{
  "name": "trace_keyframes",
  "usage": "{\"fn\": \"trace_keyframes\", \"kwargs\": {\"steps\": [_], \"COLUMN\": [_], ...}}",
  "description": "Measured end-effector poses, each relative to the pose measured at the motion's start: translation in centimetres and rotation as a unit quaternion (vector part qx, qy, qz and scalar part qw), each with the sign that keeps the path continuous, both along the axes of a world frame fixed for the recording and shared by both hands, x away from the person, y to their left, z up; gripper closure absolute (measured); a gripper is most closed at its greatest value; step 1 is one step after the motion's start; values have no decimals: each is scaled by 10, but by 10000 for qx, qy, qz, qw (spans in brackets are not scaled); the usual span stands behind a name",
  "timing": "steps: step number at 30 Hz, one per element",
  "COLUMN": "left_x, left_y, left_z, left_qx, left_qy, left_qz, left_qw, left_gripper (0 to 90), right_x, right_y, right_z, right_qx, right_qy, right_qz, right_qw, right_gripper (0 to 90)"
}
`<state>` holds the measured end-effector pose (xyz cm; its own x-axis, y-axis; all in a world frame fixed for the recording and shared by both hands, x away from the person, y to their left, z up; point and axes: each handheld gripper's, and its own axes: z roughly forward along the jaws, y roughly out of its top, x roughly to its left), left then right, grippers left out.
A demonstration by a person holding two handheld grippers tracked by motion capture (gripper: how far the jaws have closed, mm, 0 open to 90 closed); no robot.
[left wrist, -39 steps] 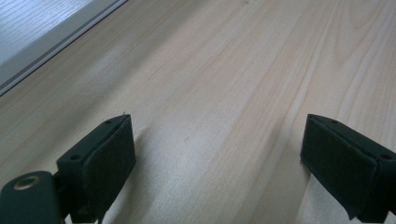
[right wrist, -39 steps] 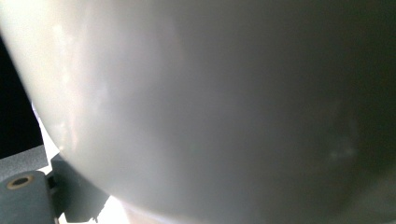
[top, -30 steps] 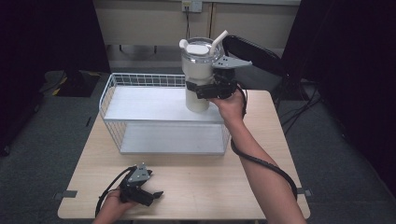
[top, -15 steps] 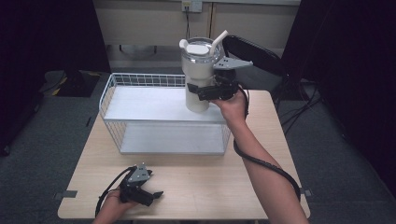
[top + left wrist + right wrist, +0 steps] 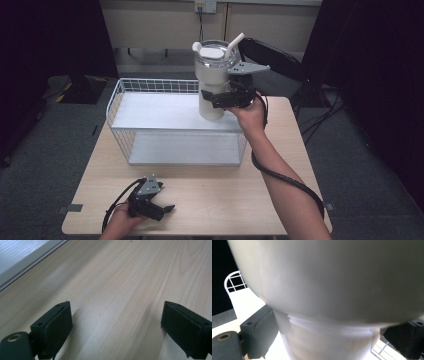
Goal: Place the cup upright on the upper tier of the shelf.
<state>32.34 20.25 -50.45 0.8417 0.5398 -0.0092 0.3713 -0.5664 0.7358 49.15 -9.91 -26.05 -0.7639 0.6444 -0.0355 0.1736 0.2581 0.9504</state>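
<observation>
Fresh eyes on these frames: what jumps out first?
The tall cream tumbler with a clear lid and white straw stands out, on the top shelf of the white wire rack at its right end, with the right gripper closed around its narrow lower part. Next, the left gripper lies near the front left corner of the light wooden table, jaws open on nothing.

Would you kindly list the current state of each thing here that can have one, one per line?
Tumbler: upright, lid on, straw in, narrow base gripped; whether it rests on the shelf, cannot tell.
Right tool: shut on the tumbler, jaws either side of its base.
Left tool: open, holding nothing, low over the table.
Wire shelf rack: standing on the table, lower shelf bare.
</observation>
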Motion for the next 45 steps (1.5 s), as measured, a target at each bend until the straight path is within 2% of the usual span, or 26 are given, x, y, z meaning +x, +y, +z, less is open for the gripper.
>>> {"fn": "trace_keyframes", "kwargs": {"steps": [8,11,17,22,31,45], "left_x": [0,0,0,0,0,0], "left_y": [0,0,0,0,0,0], "left_z": [0,0,0,0,0,0], "left_qx": [-1,-1,1,-4,-10,-18], "left_qy": [0,1,0,-7,-8,3], "left_qz": [2,1,-1,7,10,15], "left_qw": [10000,10000,10000,10000,10000,10000], "left_gripper": [95,95,95,95,95,95], "right_x": [-3,-6,-14,-23,-46,-79], "right_y": [-3,-6,-17,-26,-33,-34], "right_z": [-3,-4,-5,-3,1,-16], "right_qx": [-6,-88,-138,-124,30,121], "right_qy": [41,15,24,-22,-23,92], "right_qz": [-30,-49,-61,32,503,1219], "right_qw": [10000,9999,9999,9999,9987,9924], "right_gripper": [86,92,98,103,112,112]}}
